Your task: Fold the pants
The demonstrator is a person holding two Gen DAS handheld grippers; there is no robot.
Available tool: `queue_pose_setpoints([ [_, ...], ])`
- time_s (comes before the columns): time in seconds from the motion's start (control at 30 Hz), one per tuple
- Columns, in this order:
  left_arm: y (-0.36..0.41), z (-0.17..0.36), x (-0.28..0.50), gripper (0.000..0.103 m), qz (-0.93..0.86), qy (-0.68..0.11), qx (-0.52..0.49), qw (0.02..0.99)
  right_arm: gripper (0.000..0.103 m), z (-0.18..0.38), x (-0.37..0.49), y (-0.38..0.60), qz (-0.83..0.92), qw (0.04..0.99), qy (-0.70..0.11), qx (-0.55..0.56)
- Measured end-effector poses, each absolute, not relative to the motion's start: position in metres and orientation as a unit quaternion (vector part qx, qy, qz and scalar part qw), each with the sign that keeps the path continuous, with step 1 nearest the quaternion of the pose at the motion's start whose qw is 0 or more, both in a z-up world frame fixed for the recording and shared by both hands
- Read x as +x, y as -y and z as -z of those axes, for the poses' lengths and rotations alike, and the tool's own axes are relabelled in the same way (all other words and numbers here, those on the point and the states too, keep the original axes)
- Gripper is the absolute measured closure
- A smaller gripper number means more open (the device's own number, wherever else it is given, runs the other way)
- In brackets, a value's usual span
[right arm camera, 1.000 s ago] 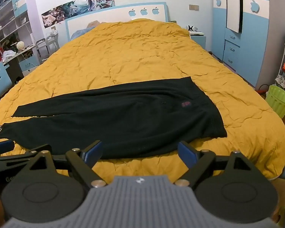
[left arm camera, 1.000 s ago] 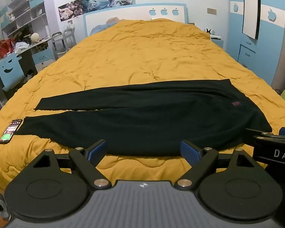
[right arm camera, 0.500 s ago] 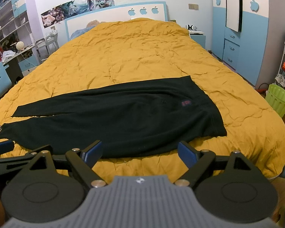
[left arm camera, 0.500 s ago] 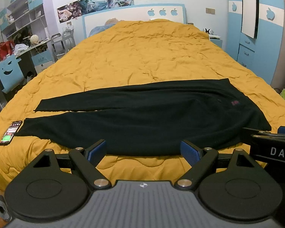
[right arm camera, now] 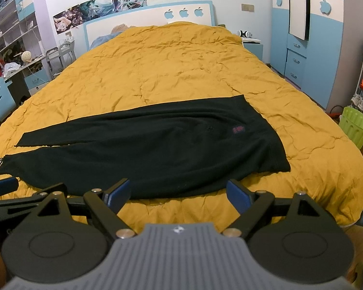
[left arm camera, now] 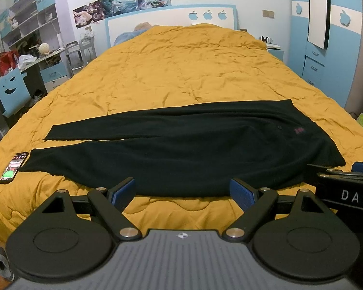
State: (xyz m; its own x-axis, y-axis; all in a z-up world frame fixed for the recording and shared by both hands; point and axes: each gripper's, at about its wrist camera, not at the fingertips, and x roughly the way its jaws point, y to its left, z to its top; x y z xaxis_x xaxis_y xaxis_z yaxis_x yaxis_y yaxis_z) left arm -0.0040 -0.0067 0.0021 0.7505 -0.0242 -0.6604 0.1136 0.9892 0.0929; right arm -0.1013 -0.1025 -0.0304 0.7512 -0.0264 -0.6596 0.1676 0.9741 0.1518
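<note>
Both tools hang wide open and empty over the near edge of the bed, pants unfolded beyond them.

The left tool (left arm camera: pixel 182 191) and the right tool (right arm camera: pixel 176 192) sit side by side, blue pads spread far apart, touching nothing. Just past them the black pants (left arm camera: pixel 181 149) lie flat across the orange quilt (left arm camera: pixel 181 72), waistband to the right with a small red label, legs running left and slightly split at the cuffs. A phone (left arm camera: pixel 14 167) lies at the left cuff. A green bin (right arm camera: pixel 355 125) stands on the floor at far right.
</note>
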Motion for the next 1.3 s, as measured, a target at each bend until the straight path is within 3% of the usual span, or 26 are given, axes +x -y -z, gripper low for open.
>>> queue_pose_setpoints([
  [1.3, 0.0069, -0.0019, -0.0039, 0.001, 0.037, -0.351, 0.064, 0.933, 0.021, 0.0329, -0.0999, 0.1017, 0.052, 0.93, -0.35, 0.1],
])
